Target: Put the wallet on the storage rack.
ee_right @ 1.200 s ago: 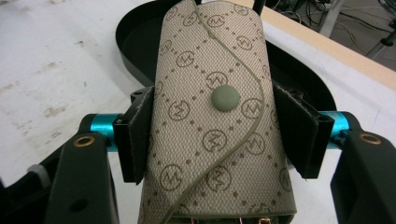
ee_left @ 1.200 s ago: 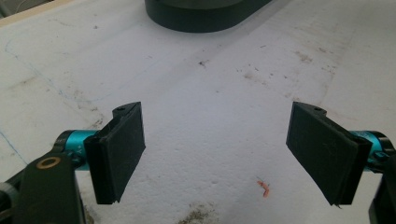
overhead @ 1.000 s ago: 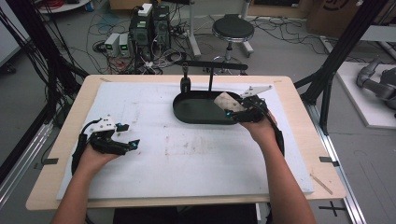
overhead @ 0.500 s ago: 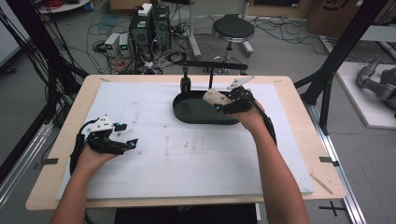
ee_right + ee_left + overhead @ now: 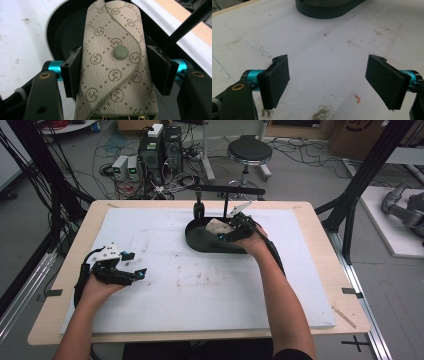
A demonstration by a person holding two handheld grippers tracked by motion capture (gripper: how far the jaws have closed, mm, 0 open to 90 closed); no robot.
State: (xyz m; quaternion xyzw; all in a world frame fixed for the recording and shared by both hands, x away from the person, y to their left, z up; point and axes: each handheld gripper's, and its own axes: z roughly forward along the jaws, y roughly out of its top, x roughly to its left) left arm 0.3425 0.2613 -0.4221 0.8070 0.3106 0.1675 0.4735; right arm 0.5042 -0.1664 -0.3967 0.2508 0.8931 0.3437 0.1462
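My right gripper has its jaws closed on a small beige pouch, one black pad pressed against each long side. The pouch stands up between the pads, its patterned cloth printed with little round emblems, a curved flap folded across the front and fastened by a round grey-green snap. Most of its length rises above the pads, and its lower edge sits down near the gripper body.

Behind the pouch lies a black oval tray. From the high view, my right gripper holds the pouch over the tray, at its far right part. Whether the pouch touches the tray floor I cannot tell. A thin black stand rises just beyond the tray.

My left gripper has its jaws spread wide with nothing between them, only the white foam sheet under them, marked with smudges and a tiny orange scrap. In the high view it rests low over the left part of the sheet, well apart from the tray, which shows ahead of it at the top of its own view.

The sheet covers most of the wooden tabletop.
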